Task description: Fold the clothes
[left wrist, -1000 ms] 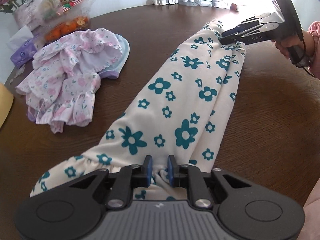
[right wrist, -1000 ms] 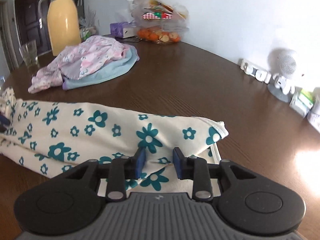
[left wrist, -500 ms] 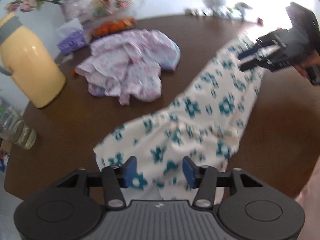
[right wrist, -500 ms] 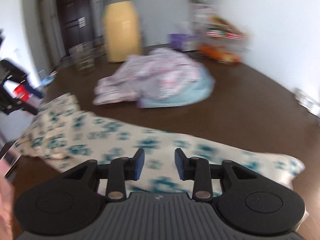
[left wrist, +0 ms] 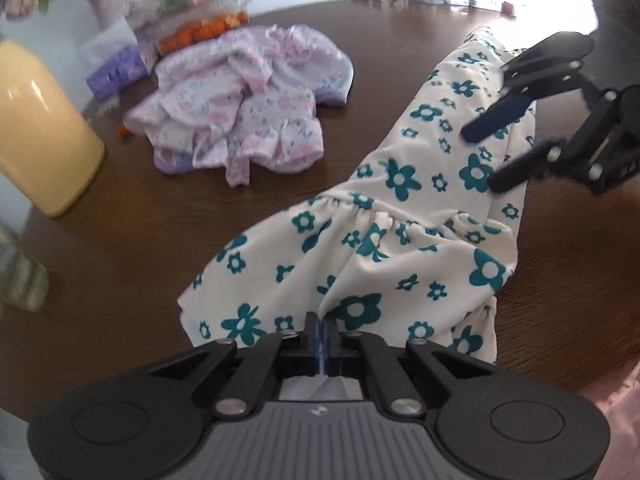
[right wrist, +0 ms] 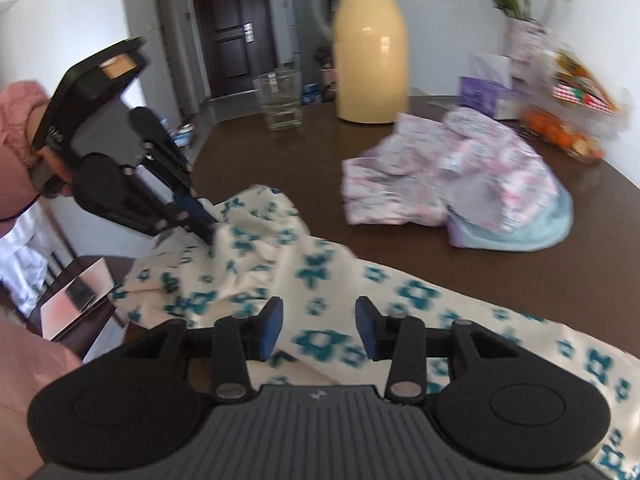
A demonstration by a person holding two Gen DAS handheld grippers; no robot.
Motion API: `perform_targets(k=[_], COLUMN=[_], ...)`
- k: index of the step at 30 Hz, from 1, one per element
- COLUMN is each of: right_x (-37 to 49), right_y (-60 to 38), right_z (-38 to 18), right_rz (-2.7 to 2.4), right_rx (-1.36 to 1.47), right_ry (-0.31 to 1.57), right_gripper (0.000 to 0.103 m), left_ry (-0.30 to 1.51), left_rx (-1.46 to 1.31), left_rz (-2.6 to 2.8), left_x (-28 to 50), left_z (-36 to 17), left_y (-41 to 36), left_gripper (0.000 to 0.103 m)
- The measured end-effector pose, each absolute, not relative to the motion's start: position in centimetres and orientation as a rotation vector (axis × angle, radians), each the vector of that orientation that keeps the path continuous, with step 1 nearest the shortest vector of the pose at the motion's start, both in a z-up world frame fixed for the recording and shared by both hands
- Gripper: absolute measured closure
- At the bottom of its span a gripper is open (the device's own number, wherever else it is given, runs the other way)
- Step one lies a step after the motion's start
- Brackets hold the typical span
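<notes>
The cream garment with teal flowers [left wrist: 400,216] lay stretched across the dark brown worktop [left wrist: 140,240], its gathered hem bunched at the near end. The left claw [left wrist: 322,326] was pressed together, pinching that hem edge between its blue pads. The right claw [right wrist: 318,326] was spread wide, holding nothing, hovering above the middle of the cloth. Well apart from the garment sat a heap of pink floral clothes [left wrist: 244,100] over a pale blue piece, with a yellow thermos [right wrist: 370,46] and a glass [right wrist: 280,100] farther back
</notes>
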State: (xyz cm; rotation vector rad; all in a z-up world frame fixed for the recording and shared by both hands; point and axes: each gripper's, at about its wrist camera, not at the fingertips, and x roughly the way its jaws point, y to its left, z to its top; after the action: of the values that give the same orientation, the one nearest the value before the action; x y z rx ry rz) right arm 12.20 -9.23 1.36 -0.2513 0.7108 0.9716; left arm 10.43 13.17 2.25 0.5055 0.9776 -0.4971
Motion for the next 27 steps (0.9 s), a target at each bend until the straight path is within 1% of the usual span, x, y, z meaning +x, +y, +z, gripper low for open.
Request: perform_targets(k=[4, 8, 11, 12, 14, 17, 19, 20, 22, 23, 25, 26, 27], right_x=[12.1, 12.0, 11.5, 11.2, 10.5, 9.5, 9.5, 9.5, 9.4, 9.3, 9.1, 8.8, 8.8], right_y=[-8.0, -7.0, -6.3, -5.7, -3.9, -0.8, 0.8, 1.4, 2.3, 2.6, 2.4, 2.0, 1.4], right_z=[0.7, 0.2, 1.3, 1.9, 2.6, 2.7, 2.4, 2.2, 2.0, 2.0, 2.1, 2.4, 2.7], right_rz=[0.997, 1.022, 1.087, 1.116, 1.149, 1.147, 1.129, 1.135, 1.163, 1.175, 1.197, 1.21, 1.218], right_rx=[-0.264, -0.262, -0.23, -0.239, -0.297, -0.439, -0.517, -0.546, -0.599, -0.618, -0.632, -0.623, -0.6], right_ry=[0.73, 0.744, 0.699, 0.681, 0.645, 0.579, 0.544, 0.538, 0.536, 0.534, 0.528, 0.524, 0.522], right_gripper=[0.061, 0.061, 0.061, 0.059, 0.056, 0.055, 0.056, 0.06, 0.087, 0.101, 0.101, 0.101, 0.101], left_ry=[0.932, 0.952, 0.965, 0.964, 0.959, 0.947, 0.944, 0.944, 0.945, 0.945, 0.944, 0.945, 0.946], left_rx=[0.49, 0.488, 0.464, 0.454, 0.438, 0.431, 0.42, 0.415, 0.404, 0.399, 0.393, 0.389, 0.388], left_rz=[-0.516, -0.547, -0.543, -0.54, -0.538, -0.548, -0.557, -0.554, -0.537, -0.519, -0.477, -0.454, -0.439], left_x=[8.0, 6.1, 6.1, 6.2, 6.2, 5.7, 5.4, 5.2, 5.0, 5.0, 5.2, 5.3, 5.6], left_z=[4.6, 4.2, 3.6, 3.7, 3.8, 4.3, 4.6, 4.7, 4.9, 5.0, 5.0, 4.9, 4.8], left_y=[13.1, 12.5, 12.4, 12.5, 12.6, 12.6, 12.8, 13.1, 13.7, 14.2, 15.2, 15.8, 16.2], left_gripper=[0.103, 0.103, 0.103, 0.102, 0.102, 0.102, 0.102, 0.101, 0.094, 0.089, 0.075, 0.061, 0.054])
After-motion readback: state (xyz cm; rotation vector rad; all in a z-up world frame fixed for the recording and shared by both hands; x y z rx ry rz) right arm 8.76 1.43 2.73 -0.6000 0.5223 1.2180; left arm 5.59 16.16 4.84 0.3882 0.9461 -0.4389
